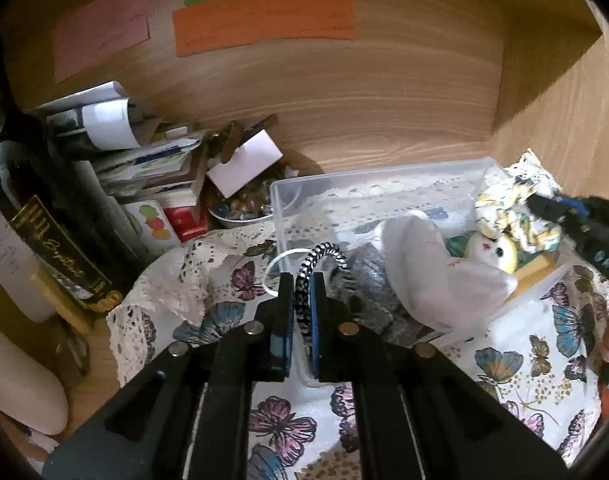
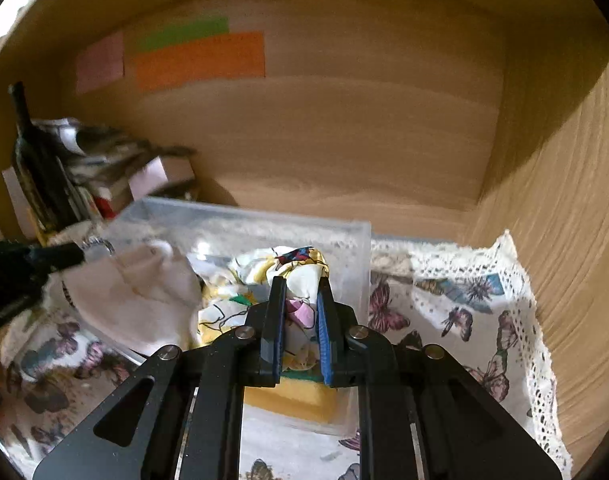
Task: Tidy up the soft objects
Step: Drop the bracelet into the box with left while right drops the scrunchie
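Note:
A clear plastic box (image 1: 304,188) stands on a butterfly-print cloth (image 1: 504,364) inside a wooden cabinet. My left gripper (image 1: 302,284) is shut on a black-and-white braided band (image 1: 324,254) at the box's near-left corner. A grey cloth (image 1: 364,292), a white cloth (image 1: 436,276) and a small pale plush (image 1: 492,252) lie in the box. My right gripper (image 2: 300,284) is shut on a floral patterned cloth (image 2: 300,268) over the box (image 2: 264,220); it also shows in the left wrist view (image 1: 512,212). A yellow sponge (image 2: 300,396) lies below it.
A dark wine bottle (image 1: 44,216) stands at the left with stacked papers and booklets (image 1: 116,148) and a bowl of small stones (image 1: 240,204). Coloured paper strips (image 1: 264,20) are stuck on the back wall. The cabinet's side wall (image 2: 564,220) is close on the right.

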